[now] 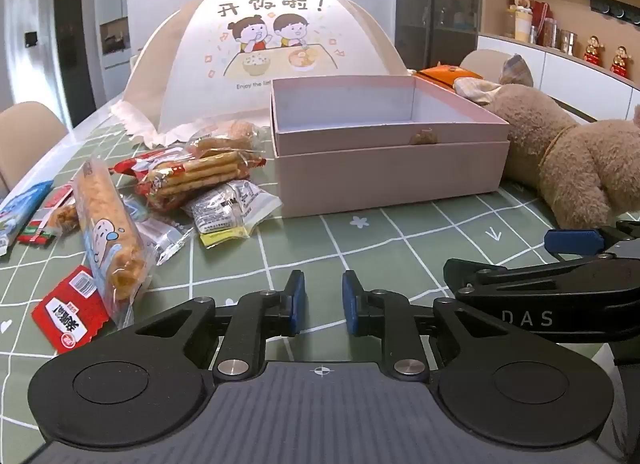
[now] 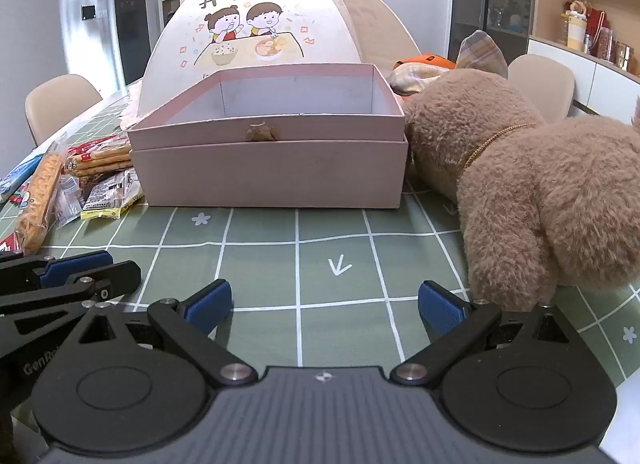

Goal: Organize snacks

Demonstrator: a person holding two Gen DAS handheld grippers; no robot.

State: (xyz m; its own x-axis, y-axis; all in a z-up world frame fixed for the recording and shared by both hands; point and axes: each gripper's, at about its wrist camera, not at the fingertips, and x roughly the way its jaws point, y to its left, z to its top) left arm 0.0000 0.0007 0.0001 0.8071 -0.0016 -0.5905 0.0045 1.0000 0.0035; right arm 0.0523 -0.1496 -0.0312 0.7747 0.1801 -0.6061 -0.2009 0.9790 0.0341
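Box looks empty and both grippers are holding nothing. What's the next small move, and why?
Probably open the left gripper and swing it left toward the snack packets: they lie piled beside the empty pink box, and its fingers are nearly together.

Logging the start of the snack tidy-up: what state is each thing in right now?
Pink box: open, no lid, no snacks visible inside.
Snack packets: sealed, piled on the tablecloth left of the box.
Food cover: unfolded, standing.
Plush bear: lying down.
Left tongs: nearly closed, empty.
Right tongs: wide open, empty.
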